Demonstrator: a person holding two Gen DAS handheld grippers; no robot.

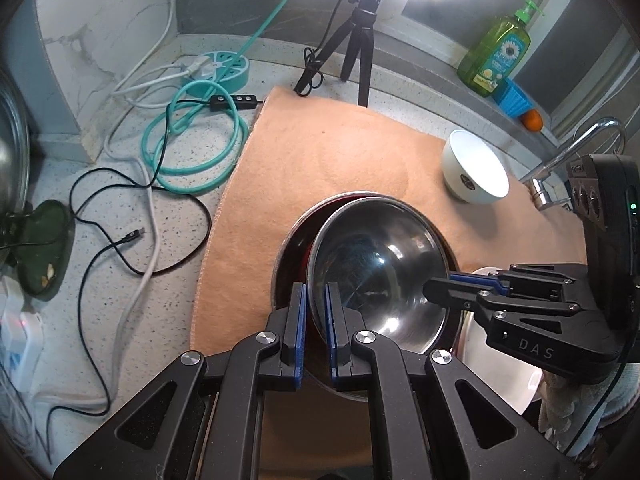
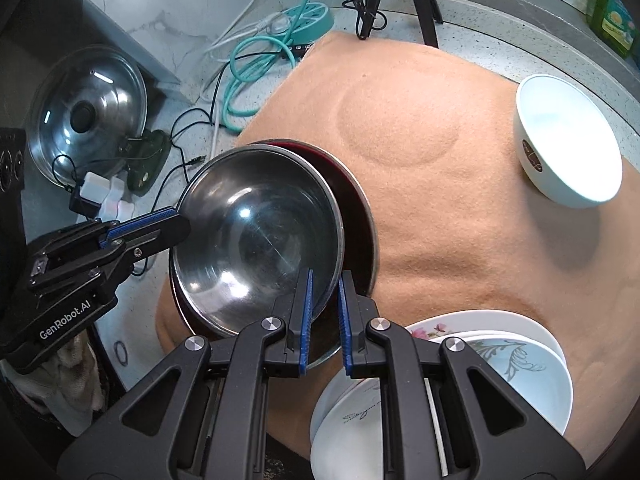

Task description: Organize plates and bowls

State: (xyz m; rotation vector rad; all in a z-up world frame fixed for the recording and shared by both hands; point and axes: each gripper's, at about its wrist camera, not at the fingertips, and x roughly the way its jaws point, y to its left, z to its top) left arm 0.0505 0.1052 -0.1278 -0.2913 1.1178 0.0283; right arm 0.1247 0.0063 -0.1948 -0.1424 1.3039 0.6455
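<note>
A steel bowl [image 1: 380, 264] [image 2: 260, 236] sits tilted inside a larger dark red bowl [image 1: 296, 248] [image 2: 356, 200] on the orange mat [image 1: 320, 152] [image 2: 440, 200]. My left gripper [image 1: 316, 300] [image 2: 176, 216] straddles the steel bowl's left rim with jaws narrowly apart. My right gripper [image 2: 324, 288] [image 1: 440, 284] straddles its opposite rim the same way. A white bowl [image 1: 476, 168] [image 2: 568, 140] stands upright at the mat's far right. Stacked white plates [image 2: 500, 348] [image 1: 500, 368] lie by the right gripper.
Teal and black cables [image 1: 192, 140] and a power strip [image 1: 224, 68] lie left of the mat. A tripod [image 1: 356, 40] stands behind it. A pot lid [image 2: 88, 112] leans at left. Green soap bottle [image 1: 496, 52] and faucet [image 1: 568, 156] are at right.
</note>
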